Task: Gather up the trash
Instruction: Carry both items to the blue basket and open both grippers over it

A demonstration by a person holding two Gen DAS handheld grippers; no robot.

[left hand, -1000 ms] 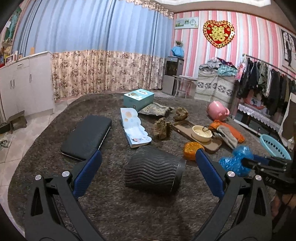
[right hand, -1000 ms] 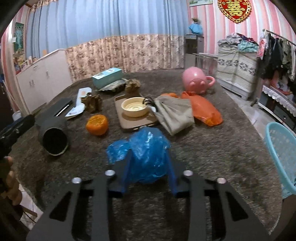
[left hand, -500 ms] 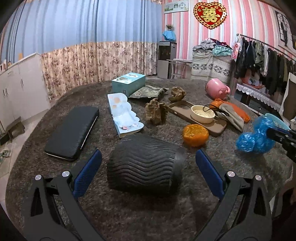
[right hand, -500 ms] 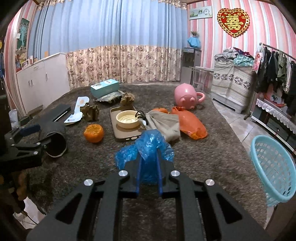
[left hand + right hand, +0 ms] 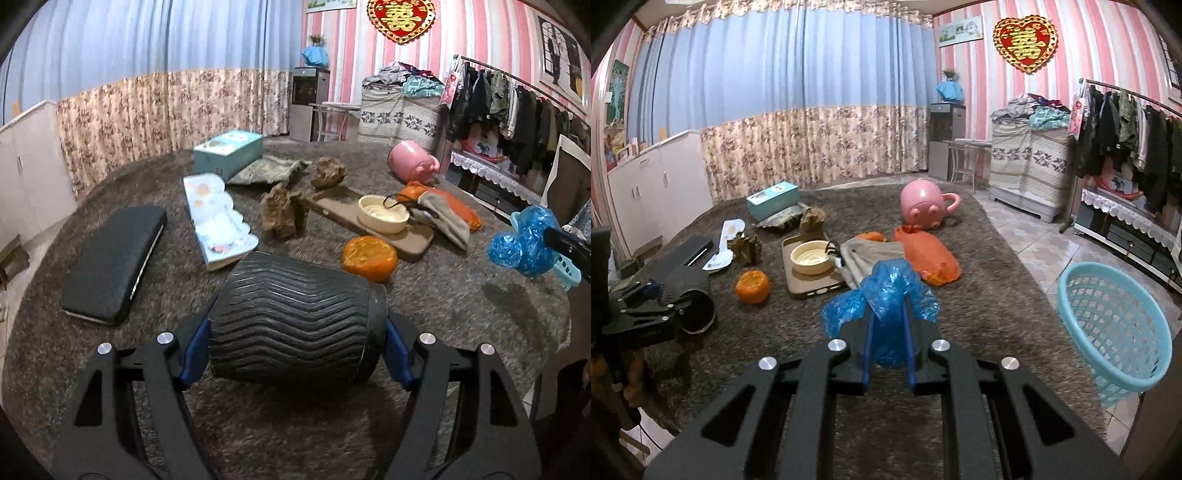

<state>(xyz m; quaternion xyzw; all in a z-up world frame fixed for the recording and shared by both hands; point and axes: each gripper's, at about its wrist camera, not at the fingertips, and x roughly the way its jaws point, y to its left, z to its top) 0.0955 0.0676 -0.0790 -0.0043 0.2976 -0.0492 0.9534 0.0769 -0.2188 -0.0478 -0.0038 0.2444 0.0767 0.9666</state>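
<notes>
**Blue bag pinched in the right jaws, ribbed black cup between the left**

The right gripper (image 5: 888, 341) has its blue-padded jaws drawn tight on a crumpled blue plastic bag (image 5: 886, 295), which bulges out above and to both sides of the fingers and hangs clear of the dark shaggy carpet (image 5: 979, 295). In the left wrist view the same bag (image 5: 524, 240) shows at the far right, in front of the rim of a light blue plastic mesh basket (image 5: 1115, 325) that stands on the tiled floor just beside the carpet's edge.

The left gripper (image 5: 295, 350) straddles a black ribbed cylindrical cup (image 5: 295, 325) lying on its side on the carpet — the jaws are closing, with the blue pads right at the cup's two ends; whether they press on it yet I cannot tell.

Beyond the cup lie an orange mandarin (image 5: 369, 256), a crumpled brown paper wad (image 5: 284, 214), a brown phone case (image 5: 413, 240) bearing a cream round lid (image 5: 382, 214), a black flat case (image 5: 110, 258) and an orange plastic bag (image 5: 931, 254) — all well apart from the basket.
</notes>
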